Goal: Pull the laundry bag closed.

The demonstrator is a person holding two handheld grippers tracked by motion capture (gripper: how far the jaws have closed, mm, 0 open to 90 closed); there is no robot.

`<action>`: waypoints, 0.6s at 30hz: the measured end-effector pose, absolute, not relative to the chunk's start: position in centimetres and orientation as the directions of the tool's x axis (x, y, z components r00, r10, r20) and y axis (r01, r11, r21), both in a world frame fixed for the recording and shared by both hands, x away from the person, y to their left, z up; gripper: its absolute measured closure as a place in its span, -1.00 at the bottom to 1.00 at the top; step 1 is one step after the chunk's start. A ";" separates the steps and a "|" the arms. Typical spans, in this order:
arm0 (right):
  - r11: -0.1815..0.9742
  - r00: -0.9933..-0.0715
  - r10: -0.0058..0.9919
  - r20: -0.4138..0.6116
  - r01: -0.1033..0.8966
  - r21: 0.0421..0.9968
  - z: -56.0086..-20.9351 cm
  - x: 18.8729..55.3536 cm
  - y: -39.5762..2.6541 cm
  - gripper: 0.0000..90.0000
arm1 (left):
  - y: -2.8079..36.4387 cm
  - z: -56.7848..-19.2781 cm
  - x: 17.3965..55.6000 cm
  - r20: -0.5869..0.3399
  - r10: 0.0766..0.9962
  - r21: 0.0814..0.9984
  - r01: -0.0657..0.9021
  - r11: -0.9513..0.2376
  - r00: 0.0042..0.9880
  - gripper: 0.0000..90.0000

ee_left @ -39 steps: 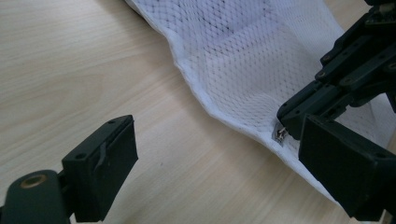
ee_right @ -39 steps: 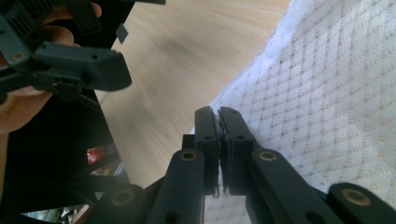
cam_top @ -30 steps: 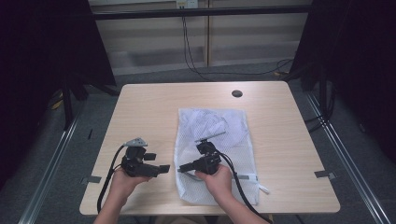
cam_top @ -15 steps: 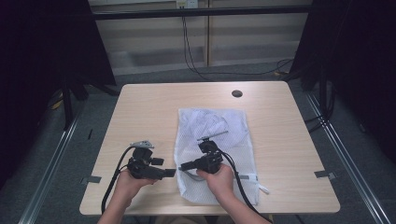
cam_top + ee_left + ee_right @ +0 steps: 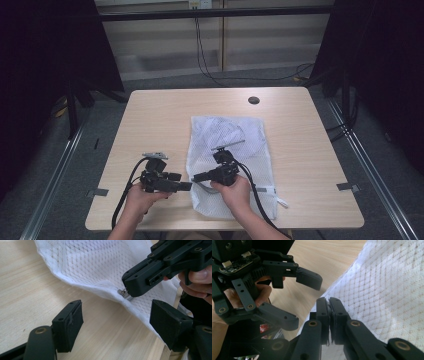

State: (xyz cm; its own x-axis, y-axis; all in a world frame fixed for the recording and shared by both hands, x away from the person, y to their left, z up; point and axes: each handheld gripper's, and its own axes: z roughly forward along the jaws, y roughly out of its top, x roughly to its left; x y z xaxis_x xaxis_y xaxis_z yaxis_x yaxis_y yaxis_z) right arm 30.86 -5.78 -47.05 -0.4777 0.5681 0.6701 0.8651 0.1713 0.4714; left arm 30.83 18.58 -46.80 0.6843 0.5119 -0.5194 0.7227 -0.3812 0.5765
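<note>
- White mesh bag [image 5: 230,165] lying flat on the wooden surface [image 5: 160,120], right of centre.
- Right gripper [image 5: 196,177]: jaws clamped on the metal zipper pull [image 5: 123,292] at the bag's left edge.
- Left gripper [image 5: 187,186]: jaws apart, just been closing, nothing between them, tips just beside the right gripper.
</note>
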 end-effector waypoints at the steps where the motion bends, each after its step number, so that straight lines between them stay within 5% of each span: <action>1: 0.172 -0.478 0.568 0.670 0.865 0.472 -47.0 30.9 -5.8 0.93 | 18.5 -46.8 30.8 -0.522 0.510 0.571 0.724 -0.387 0.684 -0.42; 18: 0.171 -0.487 0.563 0.668 0.859 0.482 -47.0 30.8 -5.5 0.93 | 17.2 -47.3 30.7 -0.559 0.503 0.519 0.752 -0.406 0.659 -0.38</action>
